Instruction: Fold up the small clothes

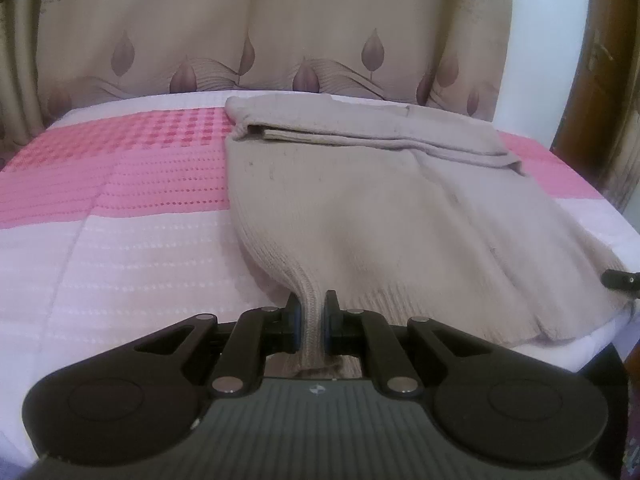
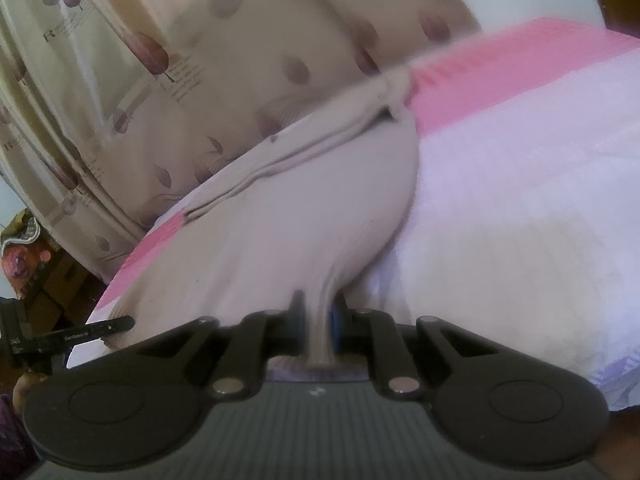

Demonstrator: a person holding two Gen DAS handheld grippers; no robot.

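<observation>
A beige knit sweater (image 1: 360, 208) lies on the bed, its top part folded over into a flat band at the far end. My left gripper (image 1: 312, 300) is shut on the near left corner of the ribbed hem, which bunches up between the pads. In the right wrist view the same sweater (image 2: 280, 232) stretches away, and my right gripper (image 2: 319, 304) is shut on a pinched bit of its near edge. A black tip of the right gripper shows at the hem's right corner (image 1: 620, 280). The right wrist view is tilted and blurred.
A pink and white waffle blanket (image 1: 100, 240) covers the bed. Behind it hangs a beige curtain (image 1: 280, 40) with a leaf print. A brown wooden frame (image 1: 600, 100) stands at the right. Boxes and patterned cloth (image 2: 24, 248) sit beside the bed.
</observation>
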